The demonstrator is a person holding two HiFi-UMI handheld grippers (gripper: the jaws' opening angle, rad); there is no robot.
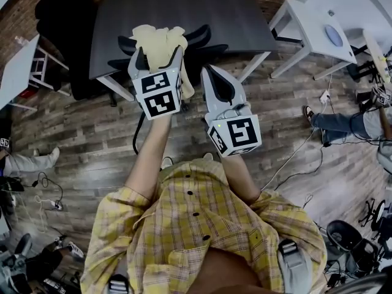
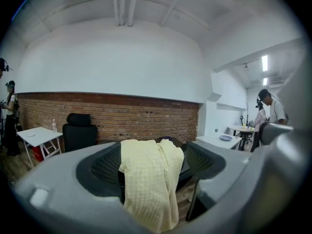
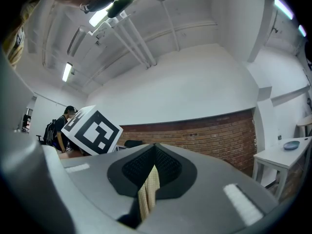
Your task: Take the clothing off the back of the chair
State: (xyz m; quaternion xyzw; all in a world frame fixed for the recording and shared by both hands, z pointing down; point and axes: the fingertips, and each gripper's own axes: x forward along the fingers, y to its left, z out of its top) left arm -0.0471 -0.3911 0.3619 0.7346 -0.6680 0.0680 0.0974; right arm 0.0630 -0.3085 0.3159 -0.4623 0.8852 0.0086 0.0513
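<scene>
A pale yellow piece of clothing (image 1: 159,38) hangs over the back of a black chair (image 1: 205,37) that is pushed up to a dark table. My left gripper (image 1: 158,54) is open, with one jaw on each side of the draped cloth. In the left gripper view the clothing (image 2: 148,179) hangs between the wide jaws and the pads do not press on it. My right gripper (image 1: 209,75) is just right of the chair back with its jaws together. In the right gripper view a narrow strip of yellow cloth (image 3: 147,194) is pinched low between the pads.
The dark table (image 1: 184,5) stands behind the chair, and a white table (image 1: 318,23) is at the right. A second black chair (image 1: 61,17) stands at the far left by the brick wall. People (image 1: 343,124) sit at both sides, and cables lie on the wooden floor.
</scene>
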